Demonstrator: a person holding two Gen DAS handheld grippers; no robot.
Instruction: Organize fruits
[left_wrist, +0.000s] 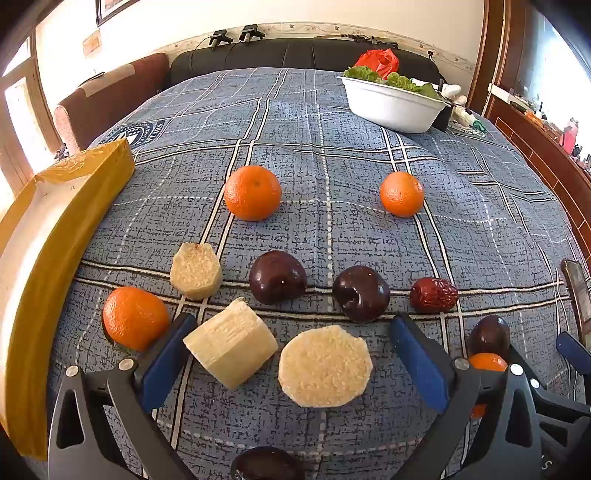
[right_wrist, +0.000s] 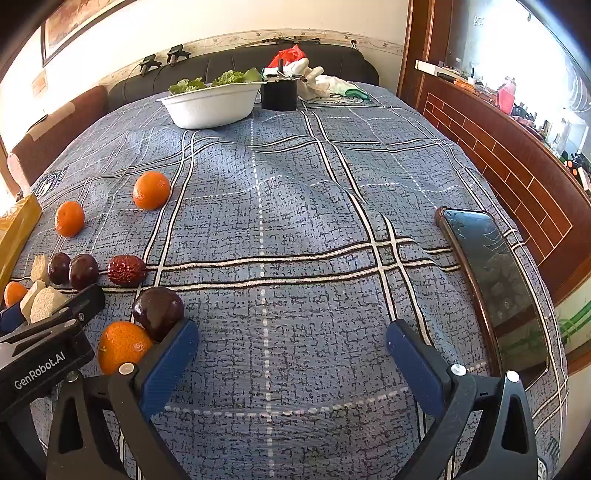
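The left gripper (left_wrist: 291, 354), jaws wide and empty, straddles two sugarcane pieces: the cut sugarcane chunk (left_wrist: 232, 342) lies just beside its left finger, long axis slanting toward the yellow box (left_wrist: 70, 206). The right gripper (right_wrist: 291, 354), also wide and empty, faces bare cloth, farther from the chunk.

Blue plaid-clothed table (right_wrist: 295, 229) under oranges (left_wrist: 252, 192), plums (left_wrist: 277, 277), cane pieces (left_wrist: 325, 365), bowl (left_wrist: 395, 107), tray (right_wrist: 495, 280).

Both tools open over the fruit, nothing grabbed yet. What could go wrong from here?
1. The left tool spans two cane chunks, one wedge-like and one round; closing may catch both or push one aside.
2. The right tool's left finger sits against a plum beside an orange; either may roll.
3. The wrinkled cloth could let fruit drift.
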